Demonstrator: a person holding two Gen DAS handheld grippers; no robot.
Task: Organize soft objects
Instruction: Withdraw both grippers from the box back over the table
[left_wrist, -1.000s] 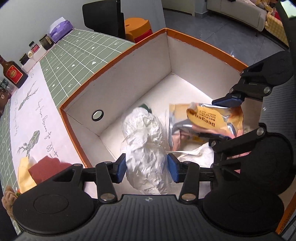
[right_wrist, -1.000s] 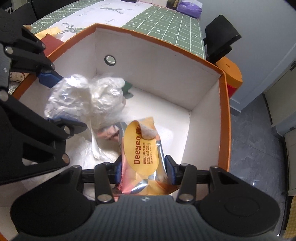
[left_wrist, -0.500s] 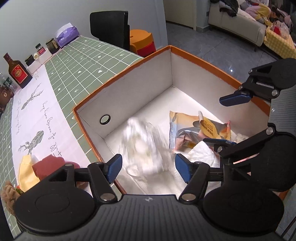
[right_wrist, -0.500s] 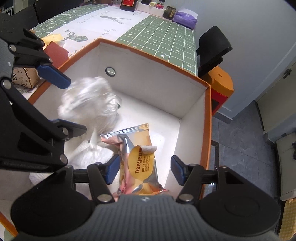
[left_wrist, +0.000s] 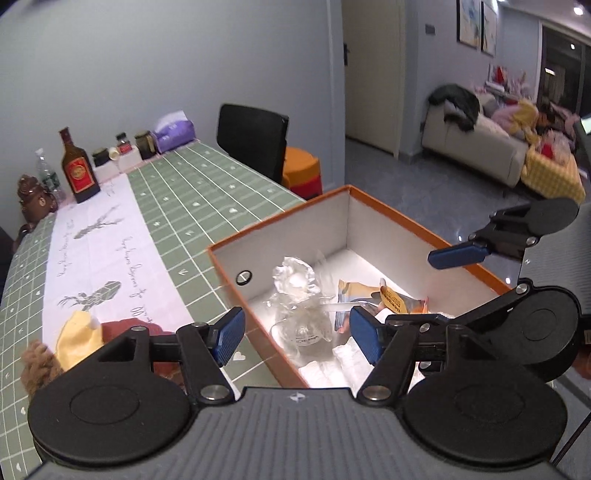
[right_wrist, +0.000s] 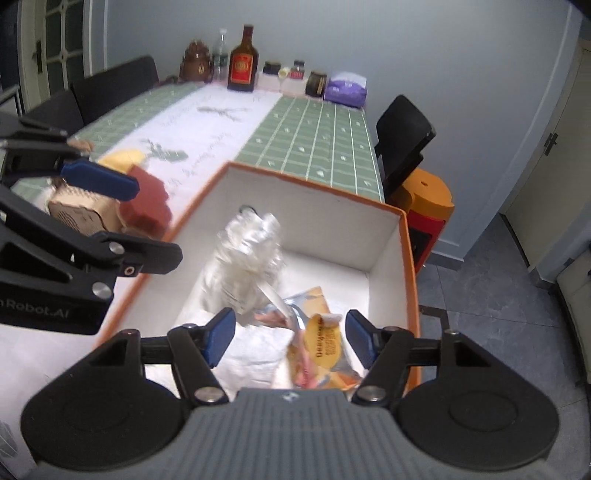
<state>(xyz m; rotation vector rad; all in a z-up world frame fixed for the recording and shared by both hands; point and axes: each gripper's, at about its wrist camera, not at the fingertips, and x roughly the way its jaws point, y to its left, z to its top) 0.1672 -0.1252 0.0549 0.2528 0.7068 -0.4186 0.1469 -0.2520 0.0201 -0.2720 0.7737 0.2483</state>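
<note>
An orange-rimmed white box (left_wrist: 280, 218) (right_wrist: 410, 258) stands at the table's end. Inside lie a crinkled clear plastic bag (left_wrist: 299, 295) (right_wrist: 247, 254), an orange "Deeyeo" snack packet (left_wrist: 388, 299) (right_wrist: 325, 343) and white tissue (left_wrist: 332, 365) (right_wrist: 255, 350). My left gripper (left_wrist: 295, 334) is open and empty, raised above the box's near left edge. My right gripper (right_wrist: 290, 339) is open and empty above the packet; it also shows at the right in the left wrist view (left_wrist: 458, 254). A yellow cloth (left_wrist: 77, 339), a dark red cloth (right_wrist: 146, 203) and a brown plush (left_wrist: 37, 365) lie on the table left of the box.
A liquor bottle (left_wrist: 77, 168), jars (left_wrist: 144, 142), a purple tissue pack (left_wrist: 173, 133) and a brown teapot (left_wrist: 31, 195) line the table's far end. A black chair (left_wrist: 255, 140) and an orange stool (left_wrist: 301, 177) stand beside the table. A small cardboard box (right_wrist: 81, 218) sits by the red cloth.
Both grippers opened and let go: the plastic bag and the snack packet dropped into the box. Both grippers then rose up and back from the box.
</note>
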